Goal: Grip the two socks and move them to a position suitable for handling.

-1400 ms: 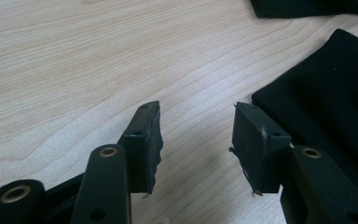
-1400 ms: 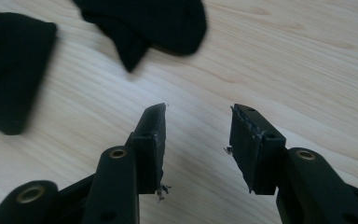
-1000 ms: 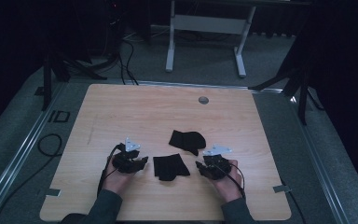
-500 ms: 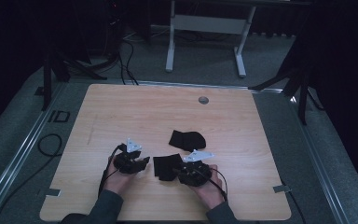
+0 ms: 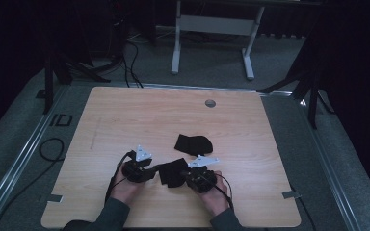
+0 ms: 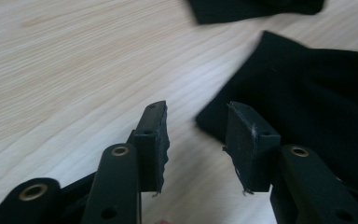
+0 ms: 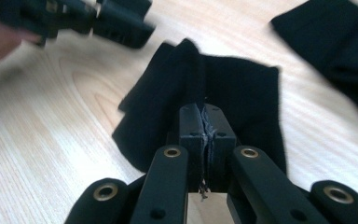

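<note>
Near black cloth (image 5: 172,172) low in the middle of the high view, flat on the wooden table (image 5: 125,115), between the two grippers. Pinched at its near edge by the right gripper (image 7: 206,122), jaws pressed together on a raised fold, in the lower centre of the right gripper view. Left gripper (image 6: 196,135) at the cloth's other edge, jaws apart with bare wood showing between them, the right jaw over the cloth's corner (image 6: 307,107). Second black cloth (image 5: 193,144) just above and right of the first, close by, at the upper right of the right gripper view (image 7: 340,37). Round grommet (image 5: 210,103) in the table near its far edge. No containers anywhere on the table.
</note>
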Available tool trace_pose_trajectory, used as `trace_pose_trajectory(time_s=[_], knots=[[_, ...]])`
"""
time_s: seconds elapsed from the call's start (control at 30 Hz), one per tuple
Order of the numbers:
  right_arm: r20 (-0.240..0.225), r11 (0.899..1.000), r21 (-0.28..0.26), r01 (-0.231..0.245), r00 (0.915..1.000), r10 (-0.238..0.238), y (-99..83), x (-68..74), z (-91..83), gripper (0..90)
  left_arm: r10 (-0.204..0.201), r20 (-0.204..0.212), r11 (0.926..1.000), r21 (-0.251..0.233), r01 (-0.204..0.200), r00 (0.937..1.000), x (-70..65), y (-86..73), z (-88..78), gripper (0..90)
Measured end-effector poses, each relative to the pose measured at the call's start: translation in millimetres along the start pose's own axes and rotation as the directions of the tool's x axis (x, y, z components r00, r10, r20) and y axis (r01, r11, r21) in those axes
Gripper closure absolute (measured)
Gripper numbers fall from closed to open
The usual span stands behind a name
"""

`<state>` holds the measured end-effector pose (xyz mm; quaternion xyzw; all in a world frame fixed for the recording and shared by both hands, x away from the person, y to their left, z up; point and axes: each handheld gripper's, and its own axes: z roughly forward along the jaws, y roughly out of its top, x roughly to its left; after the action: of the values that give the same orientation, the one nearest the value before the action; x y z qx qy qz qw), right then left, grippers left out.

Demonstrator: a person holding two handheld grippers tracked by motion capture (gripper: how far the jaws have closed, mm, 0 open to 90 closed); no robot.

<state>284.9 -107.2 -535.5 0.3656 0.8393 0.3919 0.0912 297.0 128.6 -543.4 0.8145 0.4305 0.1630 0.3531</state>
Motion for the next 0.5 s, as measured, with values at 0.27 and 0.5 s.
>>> trace_pose_trajectory(time_s=[0.27, 0.5], knots=[[0.026, 0.998, -0.067, -0.009, 0.9996, 0.011, 6.6, -5.4, -21.0, 88.1, 0.061, 0.051, 0.9982, -0.002, -0.061, 0.9968, -21.8, 1.4, 1.8, 67.4], [0.040, 0.993, -0.112, -0.030, 0.9986, 0.035, 10.2, -14.3, -37.7, 88.2, 0.075, 0.112, 0.9970, 0.009, -0.077, 0.9908, -34.2, 1.6, 8.8, 74.0]])
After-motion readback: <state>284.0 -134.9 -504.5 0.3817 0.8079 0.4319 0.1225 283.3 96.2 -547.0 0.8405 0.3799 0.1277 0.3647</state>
